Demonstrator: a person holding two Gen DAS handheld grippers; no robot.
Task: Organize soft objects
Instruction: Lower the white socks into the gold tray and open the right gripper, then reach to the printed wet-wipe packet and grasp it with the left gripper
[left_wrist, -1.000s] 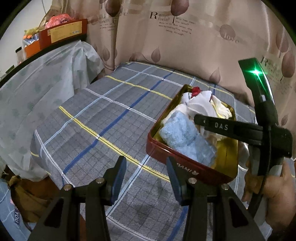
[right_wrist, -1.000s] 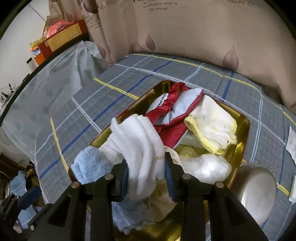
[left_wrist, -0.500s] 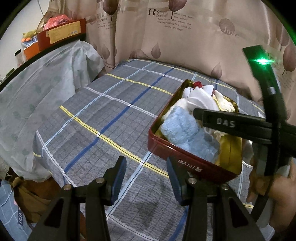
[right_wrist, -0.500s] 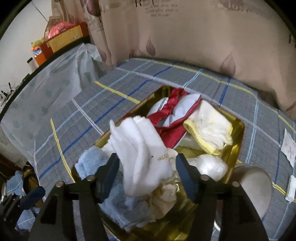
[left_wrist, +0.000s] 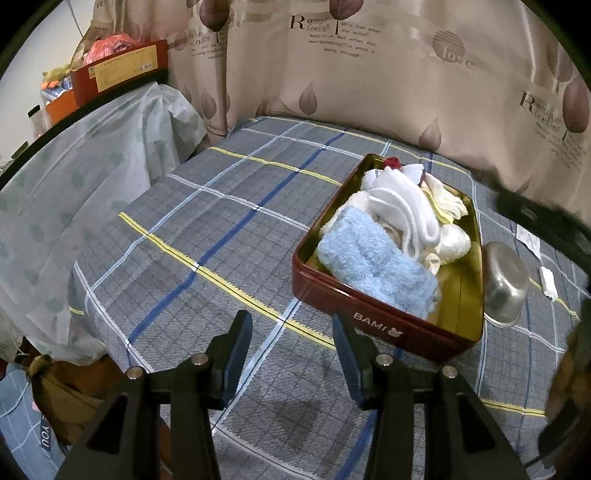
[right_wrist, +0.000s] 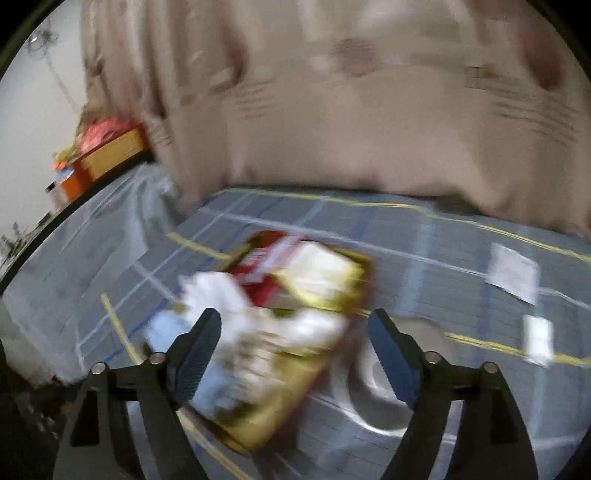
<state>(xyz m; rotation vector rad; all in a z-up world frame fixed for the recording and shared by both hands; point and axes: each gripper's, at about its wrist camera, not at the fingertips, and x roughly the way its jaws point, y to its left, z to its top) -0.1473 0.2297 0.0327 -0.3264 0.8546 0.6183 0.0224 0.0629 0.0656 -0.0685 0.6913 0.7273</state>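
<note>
Several soft cloths piled in red tin (left_wrist: 373, 315), blue towel (left_wrist: 373, 267) nearest, white cloth (left_wrist: 402, 212) atop

Left gripper (left_wrist: 291, 354): black frame, dark-blue ribbed pads, silver round screw heads. Right gripper (right_wrist: 293, 349): same build and colours.

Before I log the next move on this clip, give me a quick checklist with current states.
1. White cloth rests in the tin, free of both grippers: ok.
2. Right gripper empty, jaws opening with nothing between them: ok.
3. Left gripper open and empty over the plaid sheet, short of the tin: ok.
4. Blue towel inside the tin, near its front wall: ok.
5. Metal cup lies tipped beside the tin: not ok if it should stand.
6. Right wrist view sharp enough to judge fine placement: not ok, blurred.
</note>
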